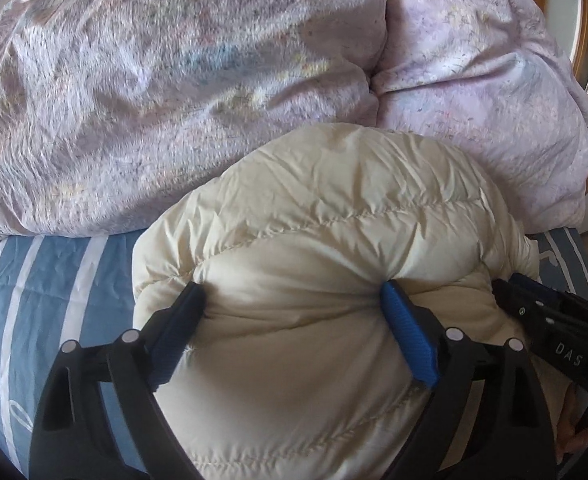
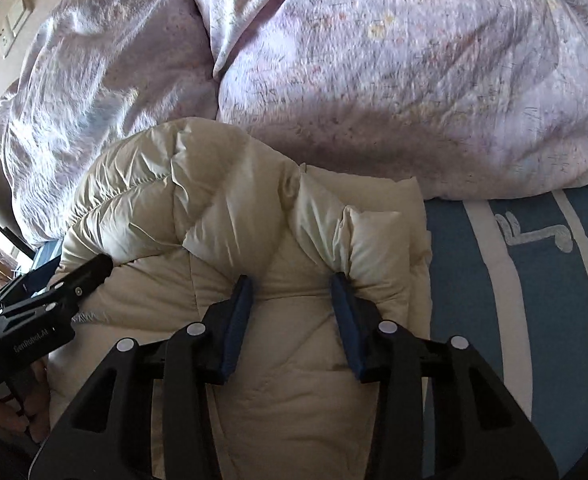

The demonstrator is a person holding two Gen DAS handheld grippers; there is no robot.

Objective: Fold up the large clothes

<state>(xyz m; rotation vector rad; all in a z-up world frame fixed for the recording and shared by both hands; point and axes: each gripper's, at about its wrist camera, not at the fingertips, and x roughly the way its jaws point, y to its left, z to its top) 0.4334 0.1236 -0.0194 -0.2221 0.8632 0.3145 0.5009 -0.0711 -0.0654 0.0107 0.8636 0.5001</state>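
Note:
A cream puffy down jacket (image 1: pixel 326 220) lies bunched on the bed, folded over itself; it also shows in the right wrist view (image 2: pixel 198 200). My left gripper (image 1: pixel 292 288) is wide open, its blue pads pressed against the jacket's padded bulk, with fabric bulging between the jaws. My right gripper (image 2: pixel 292 280) is also open, its pads set on a fold of the jacket near its right edge. Each gripper shows in the other's view: the right gripper at the right (image 1: pixel 550 320), the left gripper at the left (image 2: pixel 54 292).
A large lilac duvet (image 1: pixel 174 92) is heaped behind the jacket, also in the right wrist view (image 2: pixel 414 80). The blue sheet with white stripes (image 2: pixel 534 280) covers the bed, and also shows at the left (image 1: pixel 54 300). A wall socket (image 2: pixel 14 28) is at the far left.

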